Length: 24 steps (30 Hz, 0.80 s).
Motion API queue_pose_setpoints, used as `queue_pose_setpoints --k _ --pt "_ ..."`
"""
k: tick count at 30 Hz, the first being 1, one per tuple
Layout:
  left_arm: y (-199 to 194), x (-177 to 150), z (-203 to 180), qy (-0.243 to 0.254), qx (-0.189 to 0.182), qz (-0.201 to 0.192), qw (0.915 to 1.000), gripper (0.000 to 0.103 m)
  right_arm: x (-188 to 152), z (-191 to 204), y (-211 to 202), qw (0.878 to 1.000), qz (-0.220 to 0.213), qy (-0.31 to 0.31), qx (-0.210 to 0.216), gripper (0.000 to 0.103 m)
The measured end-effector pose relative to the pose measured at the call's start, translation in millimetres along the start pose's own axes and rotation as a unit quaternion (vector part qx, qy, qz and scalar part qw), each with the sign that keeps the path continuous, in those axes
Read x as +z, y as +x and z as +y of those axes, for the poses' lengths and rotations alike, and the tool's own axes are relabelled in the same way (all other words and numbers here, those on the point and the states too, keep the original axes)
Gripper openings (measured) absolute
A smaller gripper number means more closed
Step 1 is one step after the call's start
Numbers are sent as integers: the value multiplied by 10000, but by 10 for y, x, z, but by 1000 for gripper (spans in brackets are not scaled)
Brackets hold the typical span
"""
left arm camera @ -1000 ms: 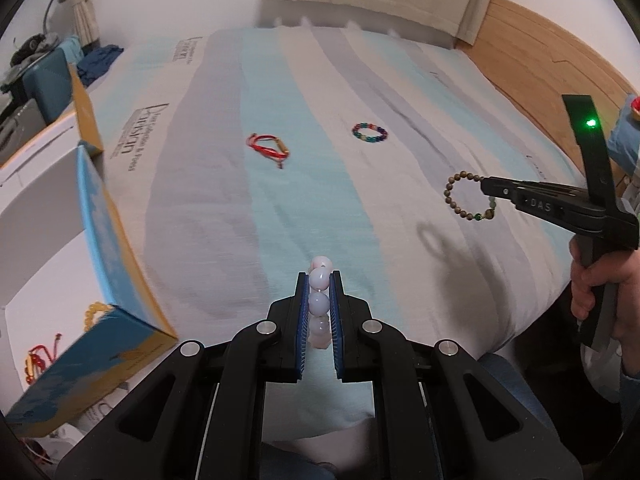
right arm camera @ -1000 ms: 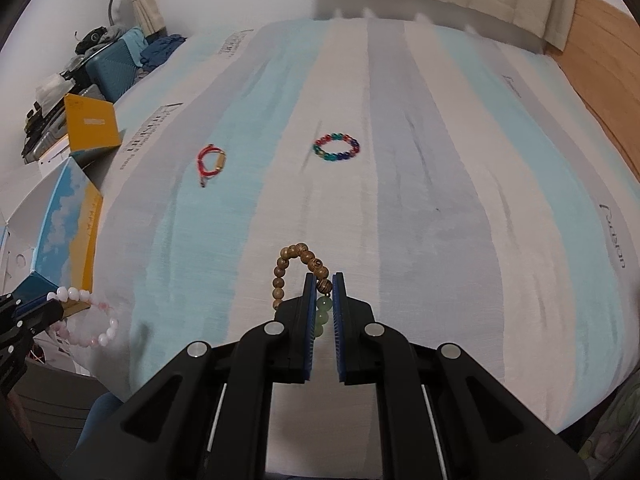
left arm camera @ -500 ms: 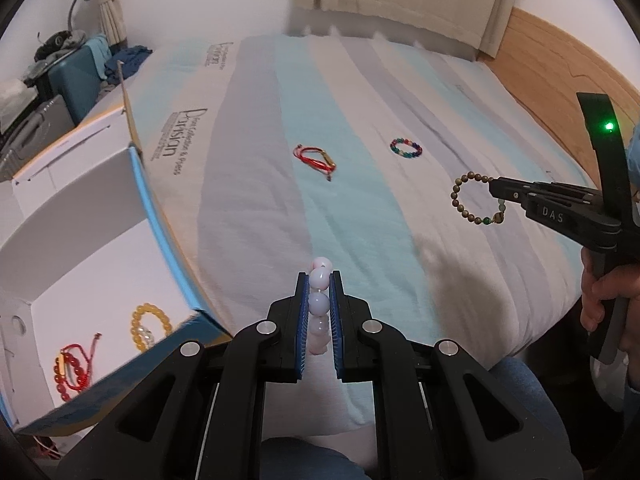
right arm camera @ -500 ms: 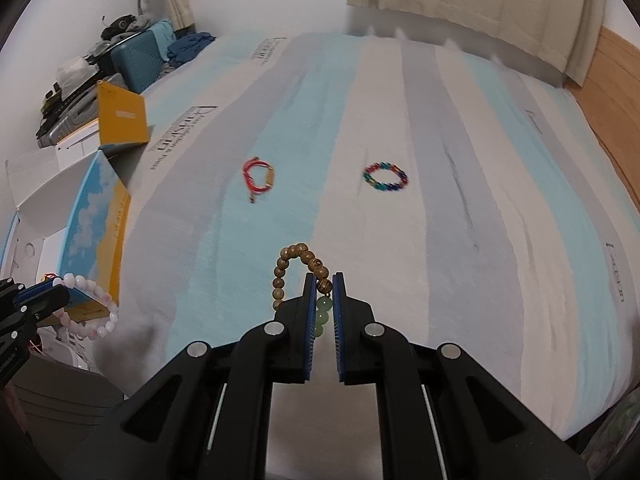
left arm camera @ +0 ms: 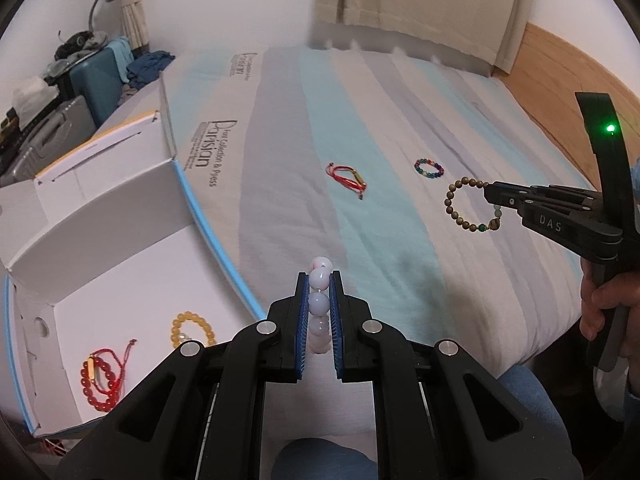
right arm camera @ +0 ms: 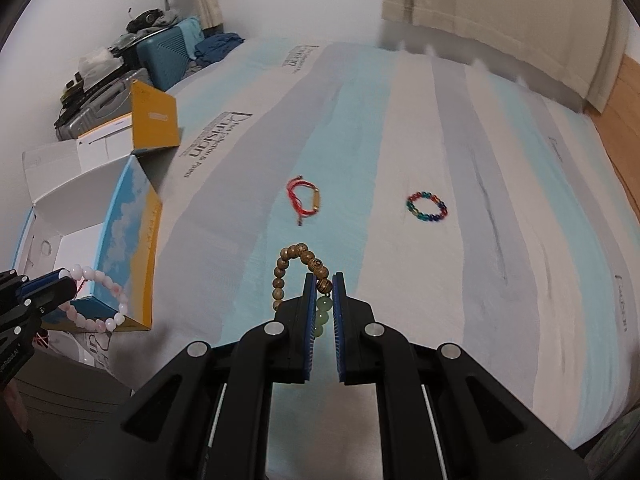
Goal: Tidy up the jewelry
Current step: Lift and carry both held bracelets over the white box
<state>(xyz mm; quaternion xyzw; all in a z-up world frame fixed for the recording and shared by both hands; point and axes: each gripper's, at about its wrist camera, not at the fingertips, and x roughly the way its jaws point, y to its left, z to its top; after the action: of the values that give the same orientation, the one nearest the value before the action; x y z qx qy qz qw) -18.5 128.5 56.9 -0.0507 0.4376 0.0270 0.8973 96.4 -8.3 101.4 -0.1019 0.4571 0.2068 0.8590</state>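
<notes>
My left gripper [left arm camera: 319, 280] is shut on a pale pink bead bracelet [left arm camera: 319, 302], held near the bed's front left edge beside the open white box [left arm camera: 120, 248]; it also shows in the right wrist view [right arm camera: 102, 300]. My right gripper [right arm camera: 322, 282] is shut on a brown wooden bead bracelet [right arm camera: 294, 270] with green beads, above the bed; it shows in the left wrist view [left arm camera: 464, 210] too. A red cord bracelet [left arm camera: 347, 175] and a multicolour bead bracelet [left arm camera: 429, 168] lie on the striped bedspread. In the box lie a yellow bead bracelet [left arm camera: 192, 328] and a red bead bracelet [left arm camera: 100, 376].
The box has a blue and yellow outer wall [right arm camera: 132, 232] and raised flaps [right arm camera: 154, 122]. Suitcases and clutter [left arm camera: 80, 92] stand at the far left. A curtain [left arm camera: 420, 8] hangs behind the bed, a wooden floor [left arm camera: 560, 80] lies at the right.
My left gripper has swung left, bringing the open box and its bracelets into view. My right gripper with the wooden bracelet has shifted left too. Both stay shut.
</notes>
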Motion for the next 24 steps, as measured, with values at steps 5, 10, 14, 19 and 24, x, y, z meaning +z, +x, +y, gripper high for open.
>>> queue_pose_setpoints --k 5,10,14,19,24 --pt "-96 19 117 -89 38 -63 9999 9 108 184 -23 9999 -39 -122 74 7" --pt "-240 51 289 -198 112 -172 9996 9 213 422 -36 9995 -79 -253 190 7" --pt "-371 66 460 -306 182 -258 9990 9 291 630 -45 9989 -111 -370 274 7" --pt "-528 73 682 -428 308 -335 9980 9 407 940 -97 9975 -181 -549 408 7" --pt "-672 26 902 -560 445 -371 9967 9 494 1290 -122 9954 -228 -747 559 7"
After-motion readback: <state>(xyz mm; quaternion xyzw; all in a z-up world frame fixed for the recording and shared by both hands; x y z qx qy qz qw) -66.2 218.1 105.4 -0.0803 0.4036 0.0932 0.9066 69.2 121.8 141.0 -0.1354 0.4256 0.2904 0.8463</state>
